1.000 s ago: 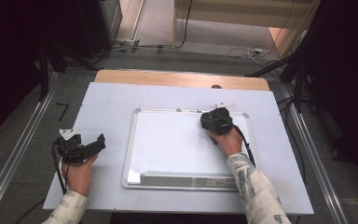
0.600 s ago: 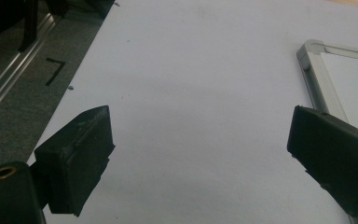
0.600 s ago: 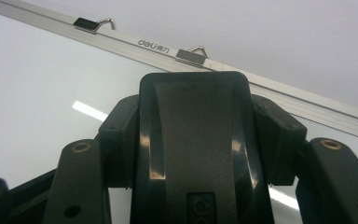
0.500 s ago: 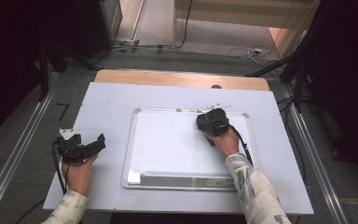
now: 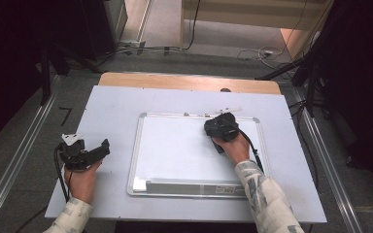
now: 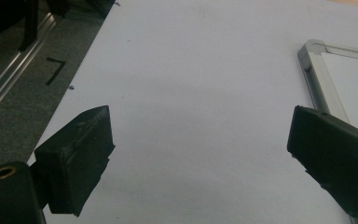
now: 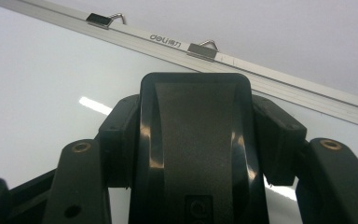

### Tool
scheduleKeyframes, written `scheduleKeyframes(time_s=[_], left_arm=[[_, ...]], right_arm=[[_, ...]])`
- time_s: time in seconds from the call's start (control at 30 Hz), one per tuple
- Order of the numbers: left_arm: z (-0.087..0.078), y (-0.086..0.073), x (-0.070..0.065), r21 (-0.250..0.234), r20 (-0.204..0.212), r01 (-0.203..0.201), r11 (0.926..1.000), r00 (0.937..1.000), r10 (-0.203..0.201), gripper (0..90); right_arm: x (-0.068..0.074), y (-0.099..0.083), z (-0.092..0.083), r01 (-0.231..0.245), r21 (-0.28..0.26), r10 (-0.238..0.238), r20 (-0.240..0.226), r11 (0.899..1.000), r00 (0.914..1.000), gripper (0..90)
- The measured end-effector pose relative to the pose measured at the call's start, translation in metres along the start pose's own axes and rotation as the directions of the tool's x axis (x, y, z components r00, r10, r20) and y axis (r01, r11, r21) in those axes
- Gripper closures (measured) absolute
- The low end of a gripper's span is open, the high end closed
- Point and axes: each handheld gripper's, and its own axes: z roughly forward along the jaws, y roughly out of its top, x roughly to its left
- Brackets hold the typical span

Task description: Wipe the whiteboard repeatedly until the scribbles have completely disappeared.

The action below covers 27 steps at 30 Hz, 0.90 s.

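Note:
A white dry-erase board (image 5: 175,145) with a silver frame lies flat in the middle of the pale table (image 5: 107,111). My right gripper (image 5: 221,127) rests on the board's upper right part, close to the top frame. In the right gripper view its jaws are shut on a black, glossy block-shaped eraser (image 7: 196,121), which stands against the board surface. My left gripper (image 5: 102,148) rests on the bare table left of the board. Its jaws stand wide open with nothing between them (image 6: 200,154), and the board's corner (image 6: 310,51) lies beyond its right jaw.
The board's pen tray (image 5: 194,187) runs along its near edge. Two metal hanging clips (image 7: 107,19) sit on the top frame. A wooden strip (image 5: 184,81) borders the table's far side. Metal rails (image 5: 24,155) flank the table, and cables lie on the floor beyond.

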Motion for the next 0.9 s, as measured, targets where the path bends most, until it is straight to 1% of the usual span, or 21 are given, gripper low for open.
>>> scheduleKeyframes(time_s=[0.03,0.13,0.27,0.47,0.57,0.7,0.9], left_arm=[[-0.0002,0.0001,0.0001,-0.001,0.000,0.001,1.0000,1.0000,-0.001,7.3],[-0.0005,0.0001,0.0003,-0.001,-0.001,0.001,1.0000,1.0000,-0.001,7.3],[-0.0005,0.0001,0.0004,-0.002,0.001,0.000,1.0000,1.0000,0.000,7.3],[-0.0004,0.0002,0.0005,-0.003,0.001,0.000,1.0000,1.0000,0.000,7.3],[-0.0005,0.0001,0.0005,-0.004,0.000,0.000,1.0000,1.0000,0.000,7.3],[-0.0008,0.0002,0.0009,-0.002,-0.001,0.000,1.0000,1.0000,0.000,7.3],[-0.0005,0.0003,0.0009,-0.002,-0.001,0.002,1.0000,1.0000,-0.002,7.3]], right_arm=[[0.0004,-0.0002,0.0007,-0.003,-0.001,0.003,0.001,1.000,1.0000,38.1],[0.0030,-0.0016,0.0013,0.011,-0.007,-0.011,0.017,1.000,0.9998,38.0],[0.0042,-0.0030,0.0021,0.003,-0.015,-0.003,0.026,1.000,0.9997,37.6],[0.0046,-0.0045,0.0039,0.001,-0.033,0.000,0.026,0.999,0.9997,36.4],[0.0043,-0.0036,0.0032,-0.019,-0.028,0.019,0.031,0.999,0.9993,37.8],[0.0044,-0.0031,0.0027,-0.033,-0.024,0.034,0.034,0.999,0.9988,38.3],[0.0036,-0.0024,0.0020,-0.040,-0.018,0.041,0.033,0.999,0.9986,38.4]])
